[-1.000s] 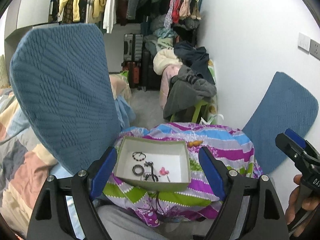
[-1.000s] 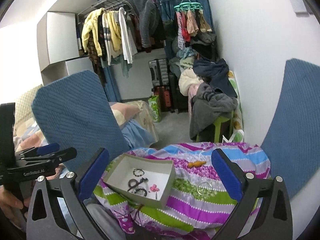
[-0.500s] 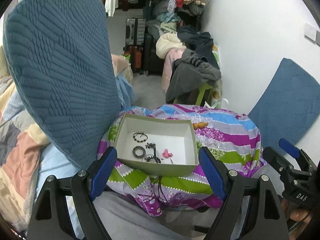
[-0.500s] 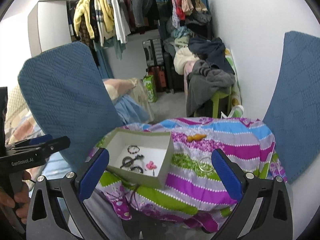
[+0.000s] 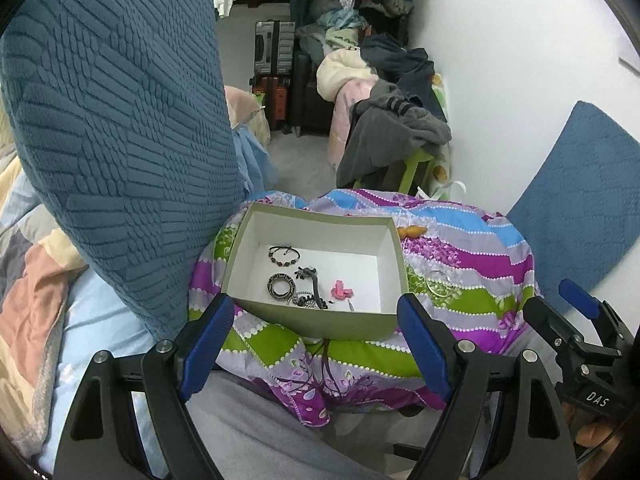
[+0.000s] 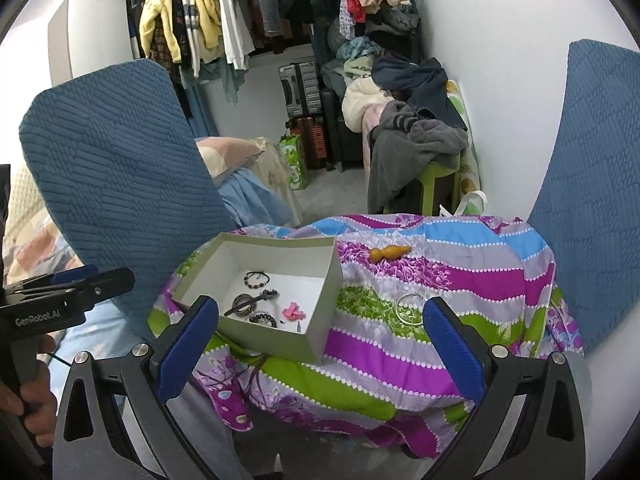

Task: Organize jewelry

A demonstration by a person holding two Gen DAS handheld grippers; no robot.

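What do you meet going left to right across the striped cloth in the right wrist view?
Open box → pink hair clip inside it → silver bangle on the cloth; the orange piece lies farther back.

Light: soft, even indoor light from above; both views bright, with no harsh shadows.
Brightest areas: the white wall (image 5: 520, 80) on the right and the inside of the open box (image 5: 320, 256) are pale but not blown out.
Shadows: dim patches under the hanging clothes (image 6: 208, 24) and beneath the striped floral cloth (image 6: 420, 280).
Glare: small highlights on the metal screws of the left claw (image 5: 316, 344) and the right claw (image 6: 320, 340).
Distortion: strong fisheye bending; black vignette in every corner.
Focus: centre sharp; the blue cushion (image 5: 112, 128) softens near the frame edge.
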